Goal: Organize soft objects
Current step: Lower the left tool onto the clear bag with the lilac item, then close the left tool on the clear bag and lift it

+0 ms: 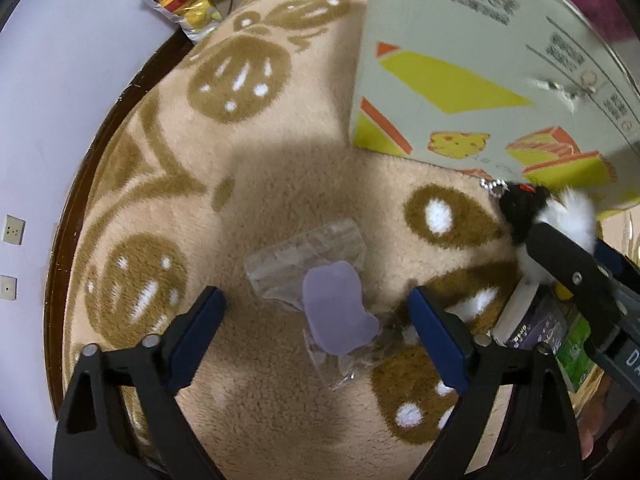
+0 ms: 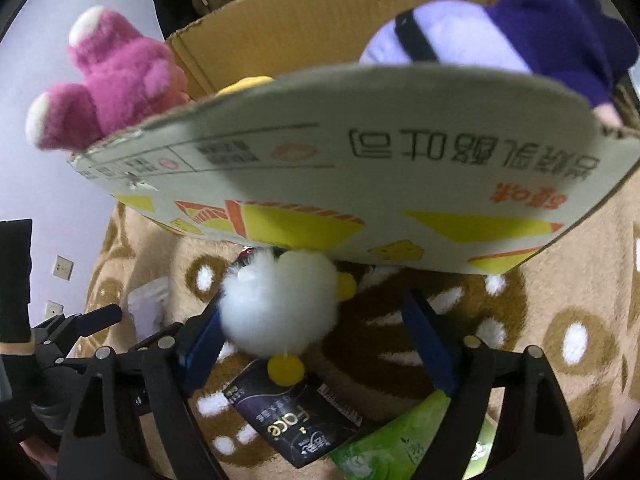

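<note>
Left wrist view: the left gripper hovers with fingers spread wide over a lilac soft piece lying on a clear plastic bag on the beige patterned blanket.

Right wrist view: the right gripper, fingers parted, has a white plush toy resting against its left finger, just below the cardboard box holding a pink plush and a purple plush.
</note>
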Demonstrator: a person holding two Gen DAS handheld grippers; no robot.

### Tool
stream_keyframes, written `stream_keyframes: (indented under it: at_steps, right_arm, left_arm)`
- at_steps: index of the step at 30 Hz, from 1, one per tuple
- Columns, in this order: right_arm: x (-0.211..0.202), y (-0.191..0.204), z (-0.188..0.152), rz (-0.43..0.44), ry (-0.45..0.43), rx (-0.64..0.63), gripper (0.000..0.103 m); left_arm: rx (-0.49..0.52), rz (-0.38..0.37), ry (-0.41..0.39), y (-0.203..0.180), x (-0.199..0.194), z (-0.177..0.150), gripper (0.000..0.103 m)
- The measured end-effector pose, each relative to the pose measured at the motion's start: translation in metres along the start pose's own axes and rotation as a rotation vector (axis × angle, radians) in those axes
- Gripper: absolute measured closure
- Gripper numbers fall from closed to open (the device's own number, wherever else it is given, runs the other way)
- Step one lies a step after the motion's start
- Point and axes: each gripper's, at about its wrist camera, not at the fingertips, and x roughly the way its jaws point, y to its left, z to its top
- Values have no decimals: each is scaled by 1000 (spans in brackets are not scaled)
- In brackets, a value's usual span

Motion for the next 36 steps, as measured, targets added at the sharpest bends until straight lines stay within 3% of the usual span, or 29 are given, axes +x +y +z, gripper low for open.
stream_keyframes:
  at_steps: [6,17,20,23,31,36]
  right_arm:
    - [7,9,-1,-13,8,-35,18]
    - [13,21,1,2,4,-33,18]
    - [14,16,5,16,3,-12,18]
    - [14,11,8,46,2,14,37]
    - [15,21,5,-1,15,-40,45]
    - [17,32,-1,-58,21,-91,61]
  left_arm:
    - [-9,-18,2,-1,3,0,25]
    - [6,-58,-4,0,-7,-3,55]
    - [-1,-60,-6,-1,-7,-5,56]
    - [-16,-71,-6,1,-7,-4,56]
    - [-14,-66,-33,1,-9,-6,56]
    - [-1,-63,-49,0,-9,-8,57]
